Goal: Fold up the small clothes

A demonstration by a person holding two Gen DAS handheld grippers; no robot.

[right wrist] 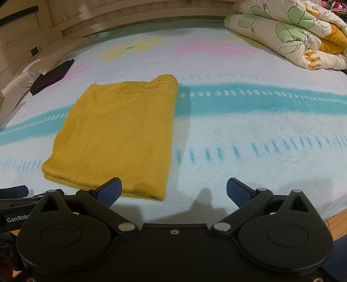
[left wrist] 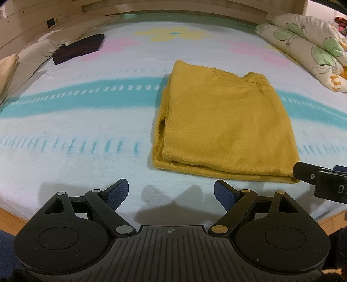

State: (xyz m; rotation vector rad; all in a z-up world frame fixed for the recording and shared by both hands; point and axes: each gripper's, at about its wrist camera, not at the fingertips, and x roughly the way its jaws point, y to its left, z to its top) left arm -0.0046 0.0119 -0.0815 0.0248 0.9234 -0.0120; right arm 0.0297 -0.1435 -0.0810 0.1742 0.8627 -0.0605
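Observation:
A mustard-yellow knitted garment (left wrist: 225, 121) lies folded into a tall rectangle on the bed, its lace neckline at the far end. It also shows in the right wrist view (right wrist: 117, 134). My left gripper (left wrist: 171, 191) is open and empty, just in front of the garment's near left corner. My right gripper (right wrist: 173, 188) is open and empty near the garment's near right corner, its left finger over the hem. The right gripper's side (left wrist: 321, 180) shows at the right edge of the left wrist view.
The bed has a white blanket (left wrist: 76, 134) with teal stripes and flowers. A dark folded garment (left wrist: 78, 48) lies far left near the pillows (left wrist: 26, 58). A rolled floral quilt (right wrist: 288, 32) lies far right. A wooden headboard (right wrist: 130, 15) runs behind.

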